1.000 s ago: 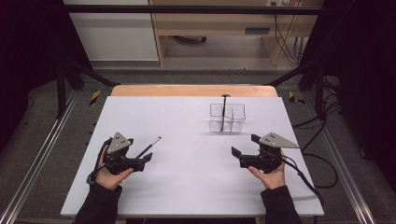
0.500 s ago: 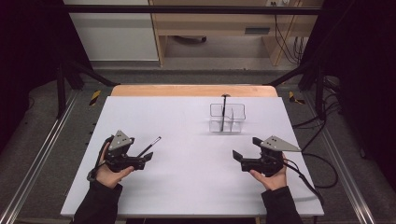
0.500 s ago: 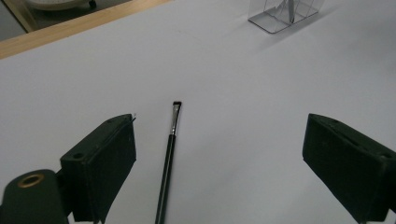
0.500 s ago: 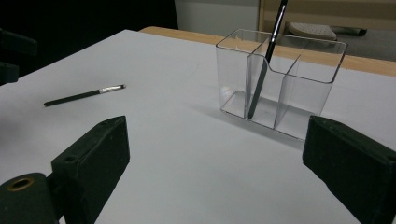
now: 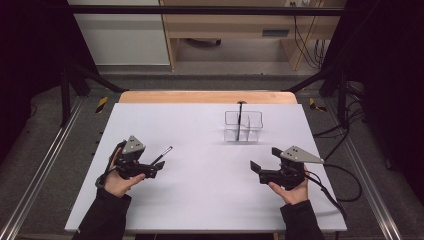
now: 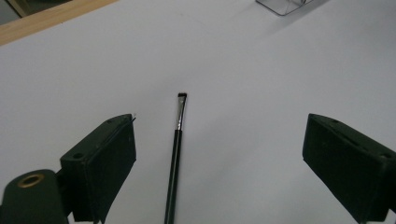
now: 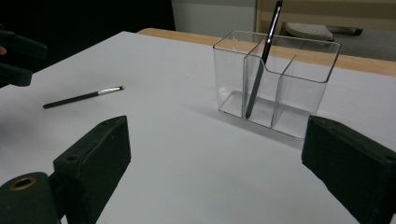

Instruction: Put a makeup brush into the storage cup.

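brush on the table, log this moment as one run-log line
left gripper: open, brush lying between jaws, not gripped | right gripper: open, facing clear organizer | second brush: leaning in organizer

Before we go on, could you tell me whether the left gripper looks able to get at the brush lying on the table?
Probably yes: the left gripper is open, the brush lies flat between its jaws, and nothing stands in the way.

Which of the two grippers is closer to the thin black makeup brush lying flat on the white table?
Left. The left gripper sits right at the thin black makeup brush, open jaws either side of its handle. The right gripper is far across the table, open.
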### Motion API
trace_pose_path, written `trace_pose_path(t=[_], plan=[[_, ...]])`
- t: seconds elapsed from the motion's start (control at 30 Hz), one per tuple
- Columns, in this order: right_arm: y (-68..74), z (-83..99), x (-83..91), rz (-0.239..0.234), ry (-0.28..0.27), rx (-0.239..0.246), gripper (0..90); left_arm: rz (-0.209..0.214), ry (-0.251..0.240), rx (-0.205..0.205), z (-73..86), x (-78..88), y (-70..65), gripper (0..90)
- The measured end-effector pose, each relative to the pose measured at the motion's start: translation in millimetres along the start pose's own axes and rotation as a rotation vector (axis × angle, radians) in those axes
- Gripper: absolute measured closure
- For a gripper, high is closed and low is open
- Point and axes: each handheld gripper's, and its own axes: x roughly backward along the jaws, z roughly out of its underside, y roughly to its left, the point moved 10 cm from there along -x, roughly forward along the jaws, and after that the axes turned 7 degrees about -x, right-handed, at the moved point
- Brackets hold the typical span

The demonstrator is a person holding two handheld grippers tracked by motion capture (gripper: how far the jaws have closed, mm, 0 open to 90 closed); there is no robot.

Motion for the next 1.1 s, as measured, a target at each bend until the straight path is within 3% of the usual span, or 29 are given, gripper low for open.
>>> trace_pose_path(t=[0.43, 1.1], plan=[[1.4, 0.1, 0.3, -0.011, 0.003, -0.004, 9.0, -0.001, 0.104, -0.045, -0.3, -12.2, 8.6, 9.0], [1.0, -0.7, 0.6, -0.009, 0.006, -0.013, 9.1, 0.020, 0.206, -0.072, 0.6, -29.3, 17.8, 9.7]])
